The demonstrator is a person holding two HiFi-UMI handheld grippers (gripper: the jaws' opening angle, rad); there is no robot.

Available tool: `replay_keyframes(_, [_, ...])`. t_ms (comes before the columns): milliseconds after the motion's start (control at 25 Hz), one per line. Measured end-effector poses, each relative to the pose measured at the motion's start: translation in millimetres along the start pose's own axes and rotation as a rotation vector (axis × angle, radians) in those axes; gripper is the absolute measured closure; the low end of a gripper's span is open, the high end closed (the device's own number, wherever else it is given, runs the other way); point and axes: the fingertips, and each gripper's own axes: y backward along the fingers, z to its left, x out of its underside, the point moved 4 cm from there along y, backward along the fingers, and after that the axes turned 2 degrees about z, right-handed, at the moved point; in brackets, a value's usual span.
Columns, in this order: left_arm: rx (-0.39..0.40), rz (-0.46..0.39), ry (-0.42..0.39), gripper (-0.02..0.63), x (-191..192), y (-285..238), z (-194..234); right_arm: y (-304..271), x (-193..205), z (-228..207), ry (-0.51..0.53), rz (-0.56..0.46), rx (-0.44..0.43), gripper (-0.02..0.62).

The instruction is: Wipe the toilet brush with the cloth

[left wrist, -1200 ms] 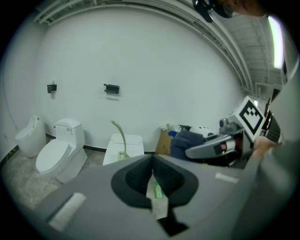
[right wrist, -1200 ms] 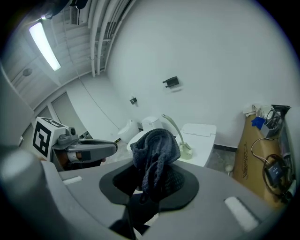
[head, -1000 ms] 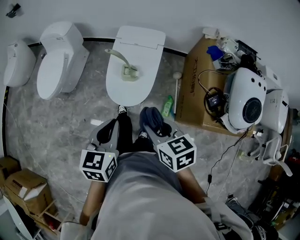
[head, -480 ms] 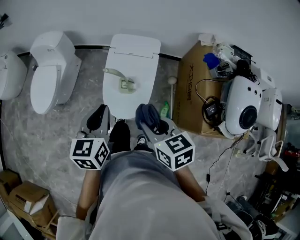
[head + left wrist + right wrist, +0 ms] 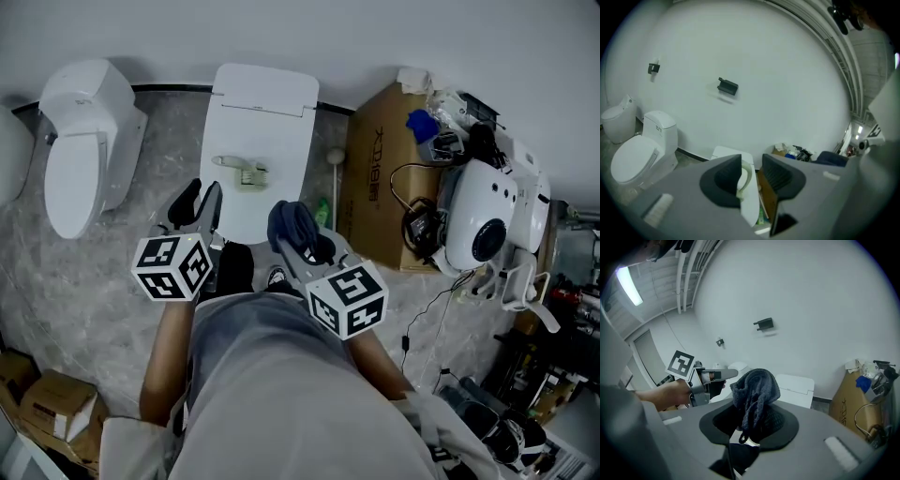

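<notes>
A pale toilet brush (image 5: 239,169) lies on the shut lid of the middle white toilet (image 5: 262,103). My left gripper (image 5: 199,202) hovers at the toilet's front left, a short way short of the brush, open and holding nothing. In the left gripper view the brush's pale handle (image 5: 746,177) shows through the gap of the left gripper (image 5: 751,174), farther off. My right gripper (image 5: 298,234) is at the toilet's front right, shut on a dark blue cloth (image 5: 291,223). The bunched cloth (image 5: 754,390) sticks up from the right gripper (image 5: 751,423).
A second white toilet (image 5: 80,141) stands to the left. Right of the middle toilet are a green bottle (image 5: 323,214), a white-handled stick (image 5: 335,173), a cardboard box (image 5: 375,178) and white appliances (image 5: 487,225) with cables. Small boxes (image 5: 52,403) sit at lower left.
Both grippers have moved forward toward the middle toilet. The left one has risen from beside my legs to the lid's front edge. The right still holds the cloth.
</notes>
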Motion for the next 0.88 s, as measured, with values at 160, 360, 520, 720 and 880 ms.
replay_keyframes(160, [0.043, 0.026, 0.09, 0.606, -2.6, -25.9, 23.1, -17.4, -12.2, 1.1, -0.017, 0.01, 0.028, 0.492])
replay_keyframes(360, [0.107, 0.077, 0.135, 0.606, -2.4, -54.6, 37.3, -34.1, -28.1, 2.5, -0.053, 0.001, 0.056, 0.492])
replay_keyframes(520, [0.138, 0.112, 0.149, 0.606, 2.2, -70.7, 44.2, -42.0, -34.5, -2.3, -0.061, -0.012, 0.104, 0.494])
replay_keyframes(720, [0.181, 0.123, 0.155, 0.606, 5.0, -76.3, 49.0, -49.3, -36.1, -2.9, -0.055, -0.003, 0.118, 0.494])
replay_keyframes(880, [0.198, 0.13, 0.155, 0.606, 5.8, -81.1, 51.2, -57.0, -35.5, -6.2, -0.068, 0.011, 0.122, 0.494])
